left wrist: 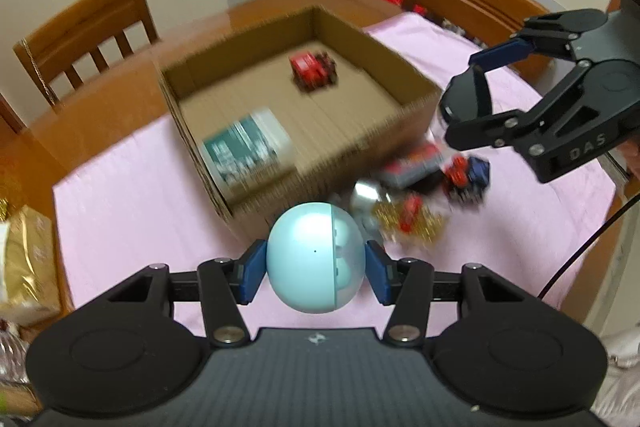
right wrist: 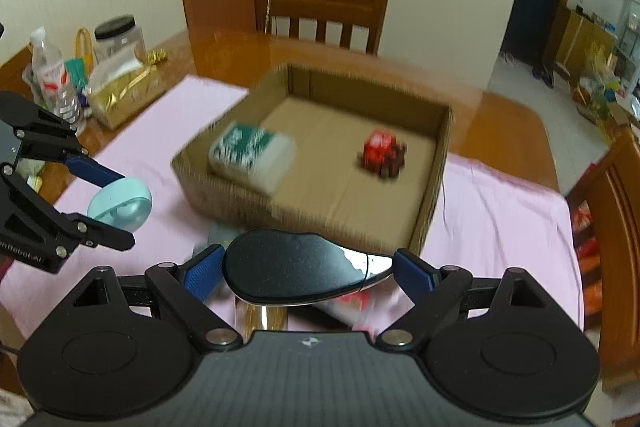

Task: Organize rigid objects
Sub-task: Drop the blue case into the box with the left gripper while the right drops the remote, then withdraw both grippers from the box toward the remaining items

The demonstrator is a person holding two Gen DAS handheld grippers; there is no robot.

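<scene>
Cardboard box [left wrist: 400,115] is lying just ahead of both grippers: left gripper [left wrist: 316,269] clamping a pale-blue egg-shaped capsule [left wrist: 312,259], right gripper [right wrist: 306,273] gripping a black glossy mouse-shaped object [right wrist: 296,269].

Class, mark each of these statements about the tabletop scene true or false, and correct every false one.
1. The left tool grips a pale blue egg-shaped capsule. True.
2. The cardboard box is empty. False: it holds a green-and-white packet and a red toy.
3. The right tool holds a black oval object. True.
4. The cloth under the box is blue. False: it is pink.
</scene>
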